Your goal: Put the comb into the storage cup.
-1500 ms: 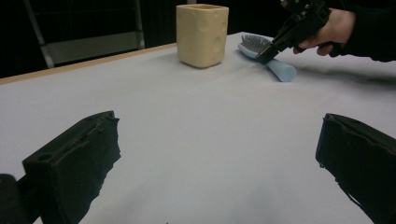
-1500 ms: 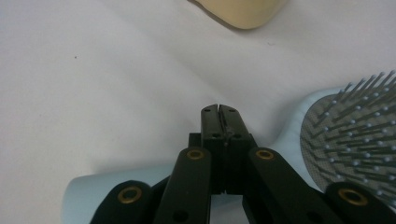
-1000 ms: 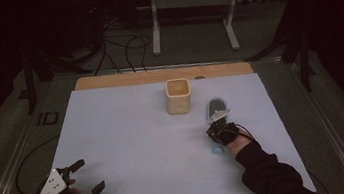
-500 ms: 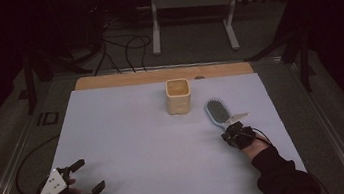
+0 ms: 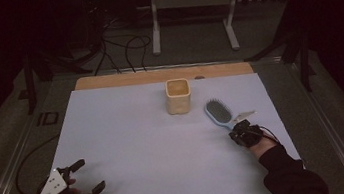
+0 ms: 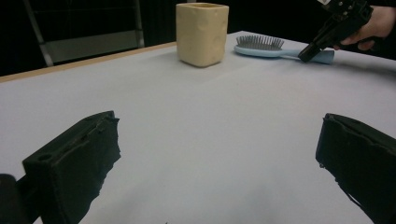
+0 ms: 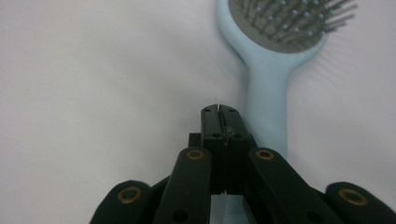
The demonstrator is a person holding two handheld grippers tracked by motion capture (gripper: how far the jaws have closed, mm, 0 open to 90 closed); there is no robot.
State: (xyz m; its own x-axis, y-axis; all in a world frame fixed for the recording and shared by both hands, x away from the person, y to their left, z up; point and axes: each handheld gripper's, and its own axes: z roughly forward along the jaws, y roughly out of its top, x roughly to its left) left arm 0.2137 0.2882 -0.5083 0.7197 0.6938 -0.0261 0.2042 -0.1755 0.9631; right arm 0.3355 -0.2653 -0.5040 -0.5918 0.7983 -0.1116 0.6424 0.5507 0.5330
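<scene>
**Right claw drawn back along the brush handle**

Near the counter's (image 5: 129, 133) right edge, the right claw (image 7: 219, 110) — jaws pressed together, gripping nothing — has slid back from the brush head to the handle's end. Hairbrush (image 5: 218, 112) lies flat beside the cup (image 5: 178, 96), bristles up, head pointing away from the person and left. Left claw (image 5: 85, 176) gapes wide.

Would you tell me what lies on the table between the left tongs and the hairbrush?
Nothing: in the high view, only bare white tabletop separates the left tongs from the hairbrush.

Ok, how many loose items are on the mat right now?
2: a yellow cup near the mat's far edge, and a blue hairbrush to its right, lying flat with its handle toward the right claw.
</scene>
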